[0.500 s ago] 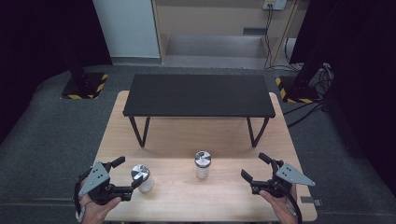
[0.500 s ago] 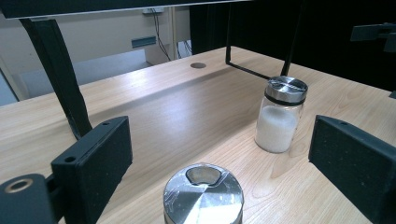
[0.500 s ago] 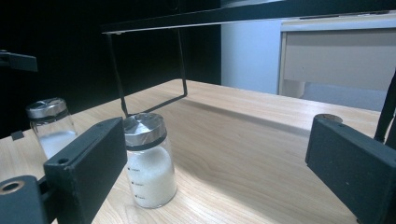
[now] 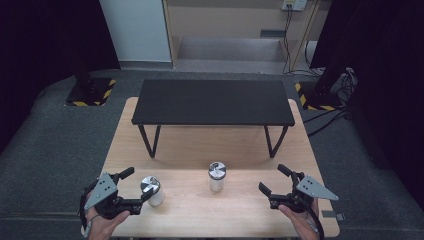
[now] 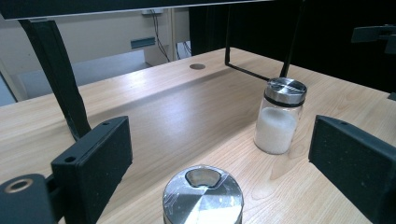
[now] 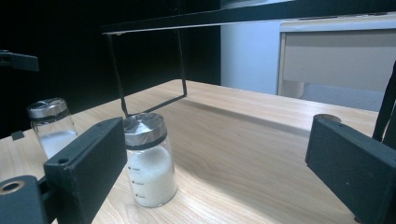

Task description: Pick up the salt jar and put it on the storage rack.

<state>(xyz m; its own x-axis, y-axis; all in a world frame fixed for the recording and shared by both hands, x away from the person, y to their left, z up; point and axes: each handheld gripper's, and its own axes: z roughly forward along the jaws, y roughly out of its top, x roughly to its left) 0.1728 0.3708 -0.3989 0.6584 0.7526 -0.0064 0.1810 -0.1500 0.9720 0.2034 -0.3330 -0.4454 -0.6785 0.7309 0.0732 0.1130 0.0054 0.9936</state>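
- Your left gripper [image 4: 131, 190] sits at about 7 o'clock on the wooden surface [image 4: 200, 145], with its jaws spread wide and grasping nothing.
- A glass shaker jar with a metal lid [image 4: 151, 190] stands upright between those jaws; in the left gripper view its lid [image 5: 203, 195] shows low between the two black pads, with clear gaps on both sides, so the pads are not pressing on it.
- Your right gripper [image 4: 274, 181] rests at about 5 o'clock on the surface, its jaws likewise released and holding nothing.
- A second shaker jar of white grains [image 4: 217, 176] stands upright near 6 o'clock, between the two grippers and apart from both.
- In the right gripper view that second jar [image 6: 148, 158] stands just past the left pad, not between the pads, and the first jar [image 6: 52, 125] shows farther off toward 9 o'clock.
- In the left gripper view the second jar [image 5: 279, 115] stands toward 2 o'clock, beyond the right pad.
- A low black bench with thin metal legs [image 4: 214, 101] stands on the surface at 12 o'clock, well apart from both jars.
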